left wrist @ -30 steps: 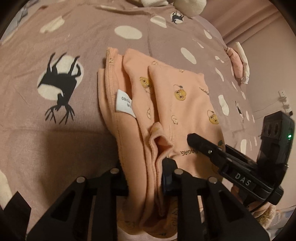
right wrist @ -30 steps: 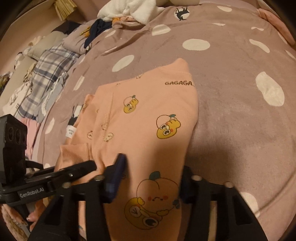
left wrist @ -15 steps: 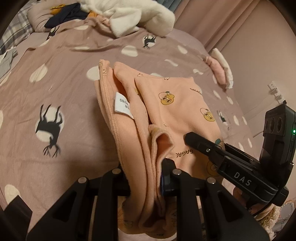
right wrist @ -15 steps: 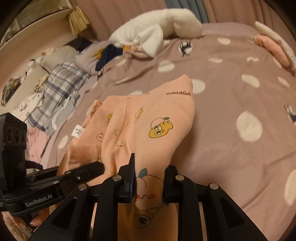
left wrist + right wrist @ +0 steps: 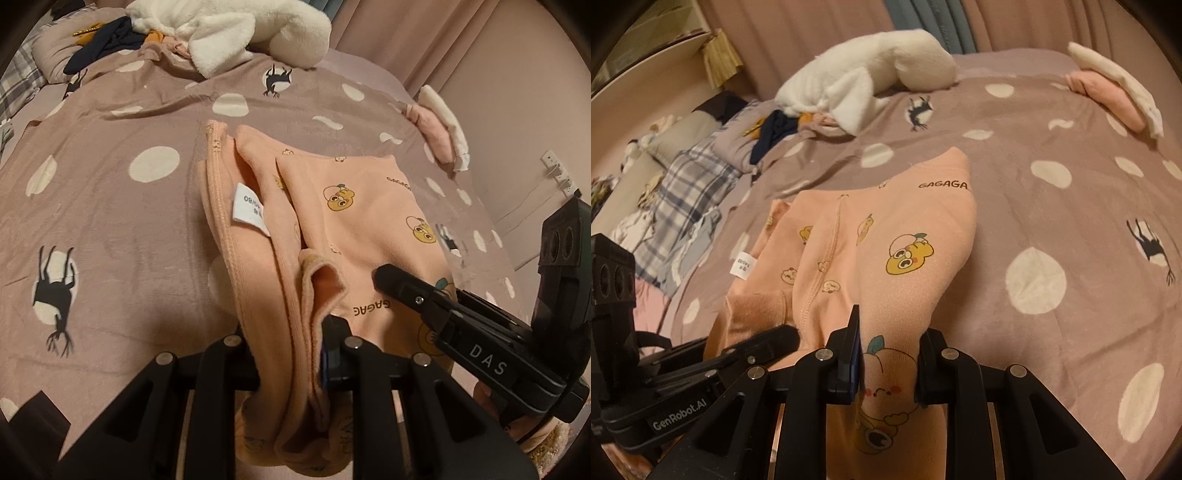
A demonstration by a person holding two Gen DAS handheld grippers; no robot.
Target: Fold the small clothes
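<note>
A small peach garment with cartoon prints and a white size tag lies partly folded on the bed; it also shows in the right wrist view. My left gripper is shut on its near left edge, the cloth bunched between the jaws. My right gripper is shut on its near right edge, over a printed fruit face. Both near edges are raised off the bed while the far end rests on it. Each gripper shows in the other's view: the right, the left.
The bed has a mauve blanket with white dots and deer prints. A white plush toy and dark clothes lie at the far end. Folded pink and white clothes sit far right. Plaid fabric lies left.
Both grippers have lifted and tilted up with the garment's near edge, so more of the far bed shows. The right gripper, open a second ago, has closed on the cloth.
</note>
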